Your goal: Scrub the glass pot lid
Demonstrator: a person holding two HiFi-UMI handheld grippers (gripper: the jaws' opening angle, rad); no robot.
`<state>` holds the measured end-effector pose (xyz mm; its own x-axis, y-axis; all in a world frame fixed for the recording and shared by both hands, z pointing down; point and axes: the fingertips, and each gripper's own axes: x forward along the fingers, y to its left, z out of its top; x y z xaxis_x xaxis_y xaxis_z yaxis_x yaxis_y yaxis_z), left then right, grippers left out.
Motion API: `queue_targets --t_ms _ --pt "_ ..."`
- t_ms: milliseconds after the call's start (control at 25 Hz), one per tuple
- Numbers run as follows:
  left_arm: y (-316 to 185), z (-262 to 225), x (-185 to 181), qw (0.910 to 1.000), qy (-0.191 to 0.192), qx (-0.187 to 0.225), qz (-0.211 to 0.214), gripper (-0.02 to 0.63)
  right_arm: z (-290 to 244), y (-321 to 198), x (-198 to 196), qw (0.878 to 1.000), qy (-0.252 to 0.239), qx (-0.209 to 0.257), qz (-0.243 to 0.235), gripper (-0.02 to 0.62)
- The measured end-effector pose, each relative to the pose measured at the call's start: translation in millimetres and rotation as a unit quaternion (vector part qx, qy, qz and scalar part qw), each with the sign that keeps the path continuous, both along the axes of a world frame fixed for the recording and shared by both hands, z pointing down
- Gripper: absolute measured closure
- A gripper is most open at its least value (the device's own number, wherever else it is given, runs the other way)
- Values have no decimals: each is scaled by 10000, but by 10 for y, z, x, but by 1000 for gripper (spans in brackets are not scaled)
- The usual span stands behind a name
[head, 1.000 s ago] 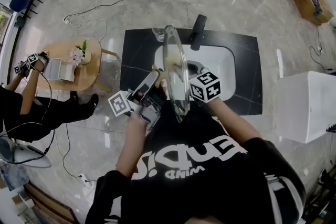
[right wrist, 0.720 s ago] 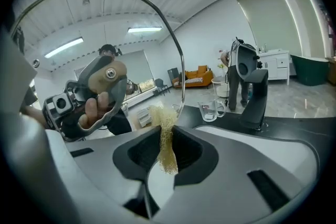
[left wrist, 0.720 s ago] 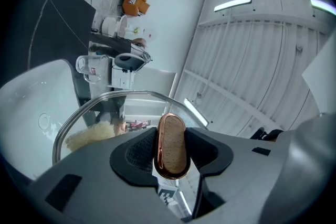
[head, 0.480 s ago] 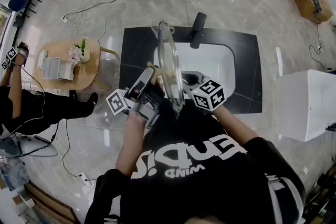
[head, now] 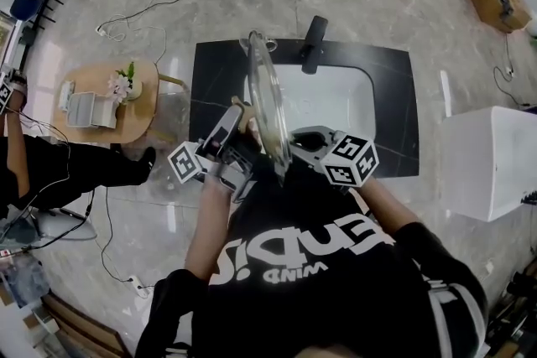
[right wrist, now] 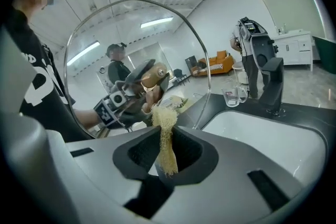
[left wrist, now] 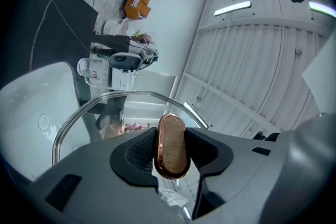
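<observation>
Lid: glass, upright on edge above sink in dark worktop. Left gripper: fingers clenched on wooden knob of lid. Right gripper: fingers clenched on fibrous scrubber, near lid's lower rim, face opposite knob.

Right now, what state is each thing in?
Glass pot lid: on edge over the sink, held by its knob.
Left gripper: shut on the knob.
Right gripper: shut on a fibrous scrubber.
Faucet: no water running.
Glass mug: upright on the counter.
</observation>
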<state>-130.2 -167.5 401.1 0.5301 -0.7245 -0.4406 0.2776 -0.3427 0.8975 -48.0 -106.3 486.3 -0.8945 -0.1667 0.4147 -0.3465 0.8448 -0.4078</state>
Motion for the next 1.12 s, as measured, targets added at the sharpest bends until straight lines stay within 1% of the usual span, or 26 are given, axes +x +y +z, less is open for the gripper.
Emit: queue_targets --t_ms 120,280,440,640,800,960,1120 --pt "-2 28 -29 10000 15 -43 -29 428 -109 96 4 9998 -9 25 -196 537" --pt "5 55 -26 9999 22 -85 -59 428 -267 195 42 9992 21 173 -372 537" --pt "15 65 -21 9999 35 -103 -77 428 -459 237 79 9988 -183 169 -419 537" --pt "14 81 -18 9999 4 -105 -67 428 -748 174 85 9977 -575 113 -340 537" --pt "23 73 29 10000 16 -77 -12 428 -989 73 107 9959 -825 257 -259 537" --pt "23 58 51 10000 26 -66 59 428 -1223 -81 104 9929 -1150 290 -64 537" --pt "22 66 62 9999 67 -96 112 428 -1354 -243 82 9908 -1274 438 120 537"
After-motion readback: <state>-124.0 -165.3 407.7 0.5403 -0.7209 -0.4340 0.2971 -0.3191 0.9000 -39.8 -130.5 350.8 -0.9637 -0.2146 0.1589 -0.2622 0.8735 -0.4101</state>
